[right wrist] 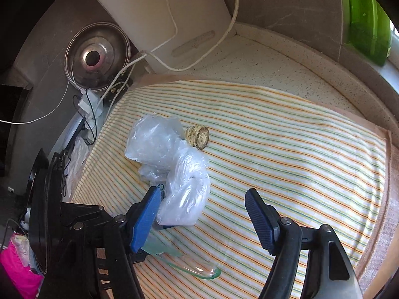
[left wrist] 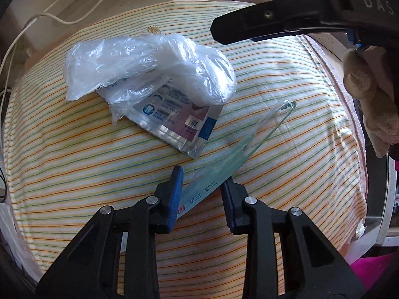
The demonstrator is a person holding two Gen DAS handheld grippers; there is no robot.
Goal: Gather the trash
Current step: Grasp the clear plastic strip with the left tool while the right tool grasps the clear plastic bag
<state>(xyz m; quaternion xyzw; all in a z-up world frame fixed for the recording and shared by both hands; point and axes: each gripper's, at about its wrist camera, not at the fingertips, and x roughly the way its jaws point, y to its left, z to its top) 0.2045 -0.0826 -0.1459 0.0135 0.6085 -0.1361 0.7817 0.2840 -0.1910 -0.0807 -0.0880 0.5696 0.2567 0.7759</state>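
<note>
The left claw (left wrist: 202, 186) is sitting narrowed around the clear green-edged wrapper (left wrist: 239, 149) lying mid-cloth on the striped cloth (left wrist: 74, 162), while the right claw (right wrist: 202, 214) is hanging wide over the crumpled plastic bag (right wrist: 164, 154), open cloth lying toward the worktop (right wrist: 274, 59) edge.

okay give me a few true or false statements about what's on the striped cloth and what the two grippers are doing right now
1. The left gripper has a pale green wrapper between its fingers. True.
2. The right gripper is clamped shut on the clear plastic bag. False: its fingers stand wide apart, with the bag beside the left one.
3. The clear plastic bag partly covers a silver printed pouch. True.
4. A small round beige piece lies at the bag's far side. True.
5. The striped cloth is plain blue. False: it is pale with orange and green stripes.
</note>
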